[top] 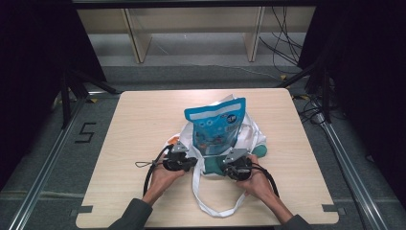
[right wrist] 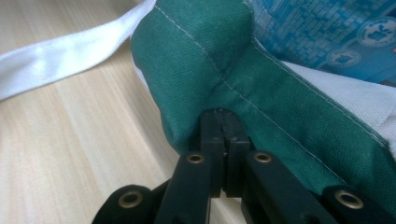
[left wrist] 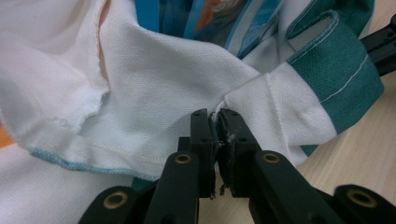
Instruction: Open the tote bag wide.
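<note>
I'm holding both hands low at the tote bag (top: 249, 136) mid-table (top: 143, 124): left claw (left wrist: 215, 114) pinching its white hem, right claw (right wrist: 223, 113) pinching its green edge. Blue pouch (top: 216, 125) sticking out behind, strap (top: 210, 206) looping toward me.

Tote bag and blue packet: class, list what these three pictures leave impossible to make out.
- High view: blue packet's print, too small to read.
- High view: tote bag's inside, hidden behind the packet.
- Right gripper view: whether the right tongs pinch the green hem, tips sunk in its fold.
</note>
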`<state>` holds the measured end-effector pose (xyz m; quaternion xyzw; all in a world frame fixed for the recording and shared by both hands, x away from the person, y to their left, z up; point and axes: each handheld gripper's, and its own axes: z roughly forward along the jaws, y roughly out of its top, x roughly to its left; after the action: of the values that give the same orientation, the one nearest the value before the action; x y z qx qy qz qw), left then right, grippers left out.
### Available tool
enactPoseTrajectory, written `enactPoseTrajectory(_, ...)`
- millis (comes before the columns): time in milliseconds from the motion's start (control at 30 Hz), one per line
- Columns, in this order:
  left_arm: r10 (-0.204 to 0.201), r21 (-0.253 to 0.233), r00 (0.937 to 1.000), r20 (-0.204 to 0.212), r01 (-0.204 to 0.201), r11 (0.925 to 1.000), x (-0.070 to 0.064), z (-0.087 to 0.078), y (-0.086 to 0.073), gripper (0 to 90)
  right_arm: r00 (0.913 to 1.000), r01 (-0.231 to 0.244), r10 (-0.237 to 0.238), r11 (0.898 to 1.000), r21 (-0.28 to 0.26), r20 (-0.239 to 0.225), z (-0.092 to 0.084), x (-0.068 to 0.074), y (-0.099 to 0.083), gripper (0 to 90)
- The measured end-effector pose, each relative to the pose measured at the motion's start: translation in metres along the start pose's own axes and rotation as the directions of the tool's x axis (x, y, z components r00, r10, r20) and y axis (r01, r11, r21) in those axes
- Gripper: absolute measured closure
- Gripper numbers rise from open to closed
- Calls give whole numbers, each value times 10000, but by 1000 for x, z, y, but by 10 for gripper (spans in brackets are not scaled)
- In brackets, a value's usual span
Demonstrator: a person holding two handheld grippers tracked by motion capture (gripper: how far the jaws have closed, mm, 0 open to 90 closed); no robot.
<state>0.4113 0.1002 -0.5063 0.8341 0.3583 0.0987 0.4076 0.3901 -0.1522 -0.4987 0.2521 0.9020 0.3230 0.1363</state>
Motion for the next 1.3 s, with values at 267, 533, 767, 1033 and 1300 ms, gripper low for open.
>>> enactPoseTrajectory(267, -733, -1601, 9961, 486, 802, 9838, 15, -33, 18, 758, 9961, -863, 820, 9803, -1775, -312, -57, -30, 4, 846)
enactPoseTrajectory(533, -797, -814, 9965, -254, 774, 9937, 24, -24, 9, 753, 9747, -1608, 1794, 9771, -1395, 1331, -61, -69, -21, 852)
enactPoseTrajectory(767, -578, -301, 9970, -518, 562, 9980, 23, -4, 1, 785, 9749, -1402, 1460, 9890, -461, 1680, -38, -71, -23, 859)
enactPoseTrajectory(1033, -749, -312, 9929, -924, 723, 9969, 25, 7, 3, 794, 9681, -1479, 1529, 9882, -398, 1986, -19, -78, -20, 864)
enactPoseTrajectory(1300, -923, -440, 9918, -880, 887, 9951, 33, 10, 7, 785, 9639, -1497, 1570, 9875, -496, 2149, -11, -90, -15, 861)
